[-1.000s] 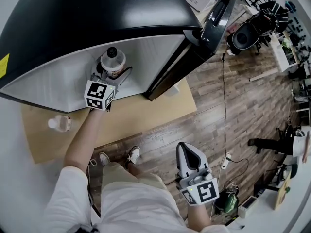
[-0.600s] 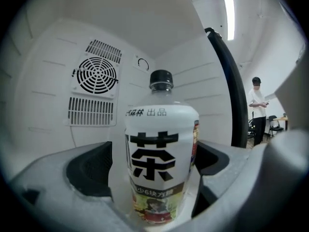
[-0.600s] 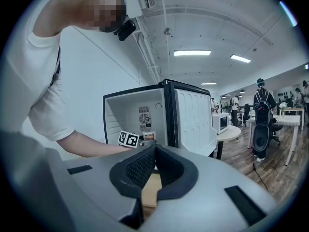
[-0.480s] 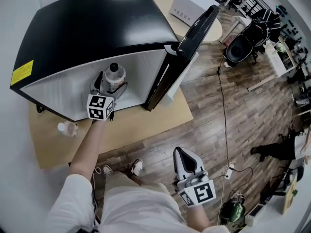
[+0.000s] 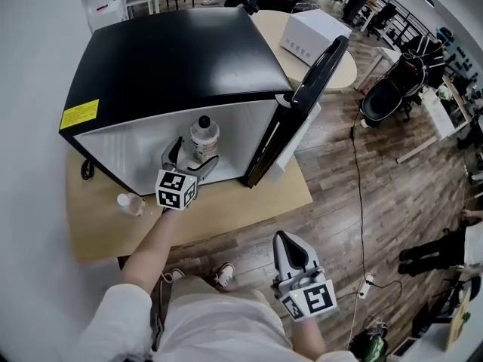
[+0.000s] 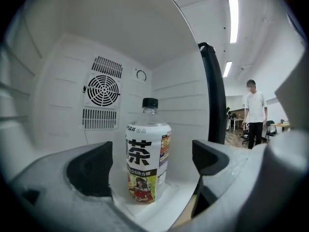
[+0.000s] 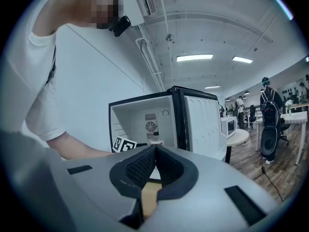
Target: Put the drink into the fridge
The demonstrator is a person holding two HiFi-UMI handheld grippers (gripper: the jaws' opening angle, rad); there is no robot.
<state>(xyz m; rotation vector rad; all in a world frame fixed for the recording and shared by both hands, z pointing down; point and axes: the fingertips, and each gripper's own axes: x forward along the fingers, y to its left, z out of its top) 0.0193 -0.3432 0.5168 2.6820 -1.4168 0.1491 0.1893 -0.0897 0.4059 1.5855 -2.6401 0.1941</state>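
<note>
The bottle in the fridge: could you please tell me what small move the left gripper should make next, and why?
Probably draw the left gripper straight back out of the fridge: the bottle stands upright inside, and the open jaws clear it on both sides.

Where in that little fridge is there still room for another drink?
The floor of the fridge looks bare left of the bottle, out to the left wall, and in a narrower strip between the bottle and the right wall. It is crowded only around the bottle itself, where the left tool flanks it with open jaws.
</note>
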